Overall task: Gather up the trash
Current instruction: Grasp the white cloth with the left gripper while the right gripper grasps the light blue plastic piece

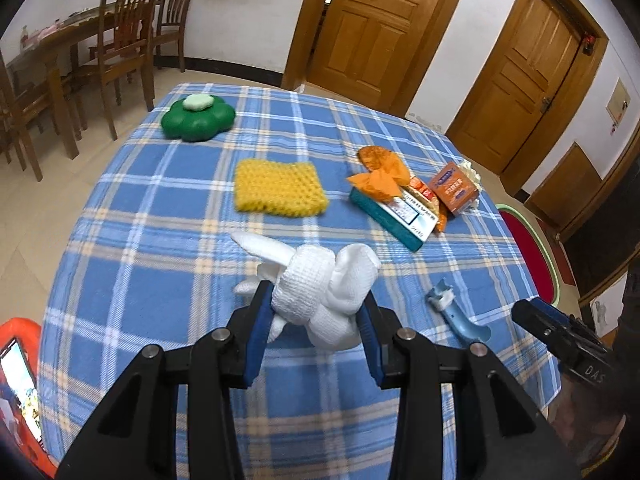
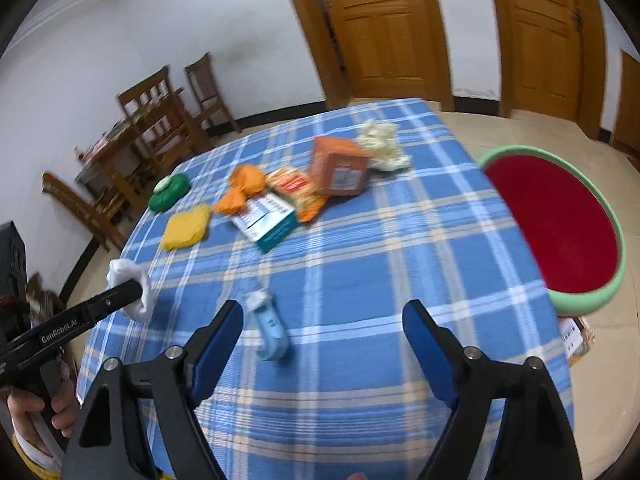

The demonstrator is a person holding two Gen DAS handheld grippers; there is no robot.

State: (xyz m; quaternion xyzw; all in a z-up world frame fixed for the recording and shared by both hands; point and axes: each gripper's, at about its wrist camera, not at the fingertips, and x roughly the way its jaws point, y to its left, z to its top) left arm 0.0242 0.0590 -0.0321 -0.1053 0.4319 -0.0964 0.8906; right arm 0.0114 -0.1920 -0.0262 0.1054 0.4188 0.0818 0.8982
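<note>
One knotted, waffle-knit white cloth [image 1: 320, 292] clamped in left gripper [image 1: 314, 320]

The right claw [image 2: 322, 330] hangs open over the blue plaid tabletop [image 2: 360, 264]. A pale blue plastic piece [image 2: 269, 330] lies near its left finger.

A table [image 1: 132, 208] under a blue plaid cloth fills the middle. White walls [image 1: 248, 12] with a dark skirting stand behind it. At 12 o'clock and 2 o'clock in the left wrist view are two panelled wooden doors [image 1: 380, 28], the second [image 1: 532, 80] with a latch. At 10 o'clock stand wooden chairs [image 1: 128, 28] around a dark dining table [image 1: 52, 46]. The floor [image 1: 28, 216] is pale beige tile. Light is even, indoor.
</note>
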